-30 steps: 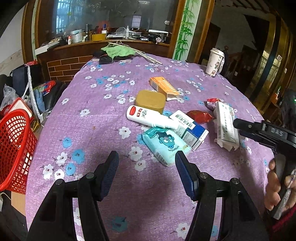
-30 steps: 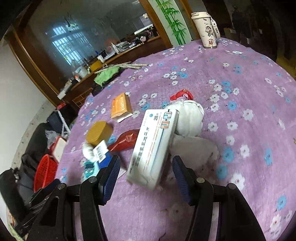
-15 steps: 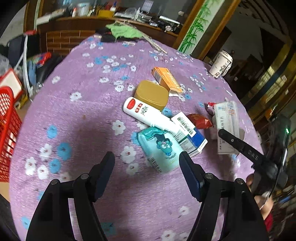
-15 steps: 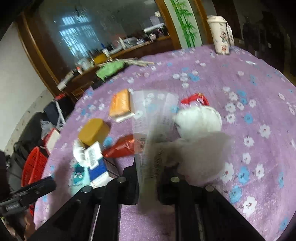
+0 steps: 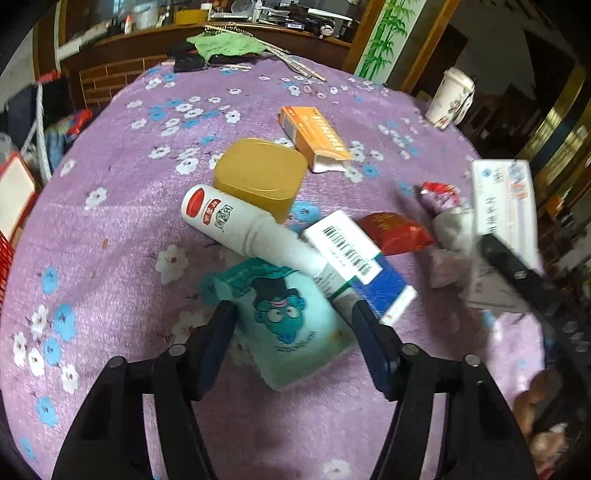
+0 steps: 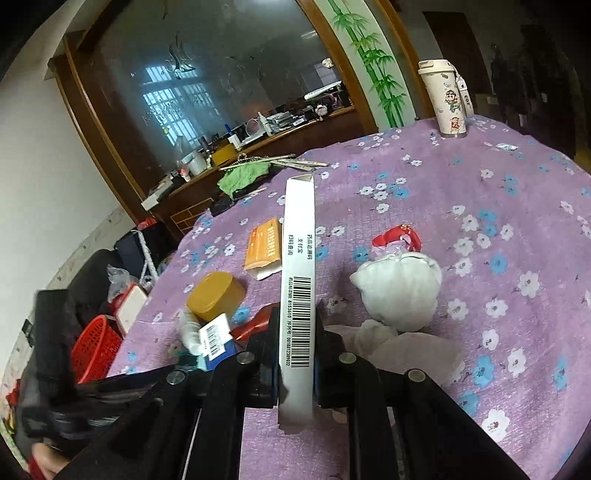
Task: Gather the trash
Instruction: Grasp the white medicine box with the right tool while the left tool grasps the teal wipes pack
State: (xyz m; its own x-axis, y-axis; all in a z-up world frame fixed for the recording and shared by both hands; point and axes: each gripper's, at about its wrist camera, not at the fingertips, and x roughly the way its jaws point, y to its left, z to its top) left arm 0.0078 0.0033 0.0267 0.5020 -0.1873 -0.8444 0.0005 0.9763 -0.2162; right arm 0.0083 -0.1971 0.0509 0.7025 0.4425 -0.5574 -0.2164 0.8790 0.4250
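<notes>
Round table under a purple flowered cloth (image 6: 517,206), in a dim, cluttered room

Behind the table stands a large wood-framed glass panel (image 6: 229,92) that reflects a bright barred window; a wooden counter (image 5: 236,33) crowded with small items runs along its base, over a brick-patterned front. A white pillar painted with green bamboo (image 6: 373,62) rises beside it. The wall at left is plain white (image 6: 40,177). Bags and a dark seat crowd the floor there; the right side is dark.

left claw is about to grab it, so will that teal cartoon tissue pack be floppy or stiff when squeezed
Probably soft: the teal plastic tissue pack with a cartoon face looks like a film pouch, so it may dent. Likely light. The white bottle with a red cap leans on it and may roll off.
</notes>
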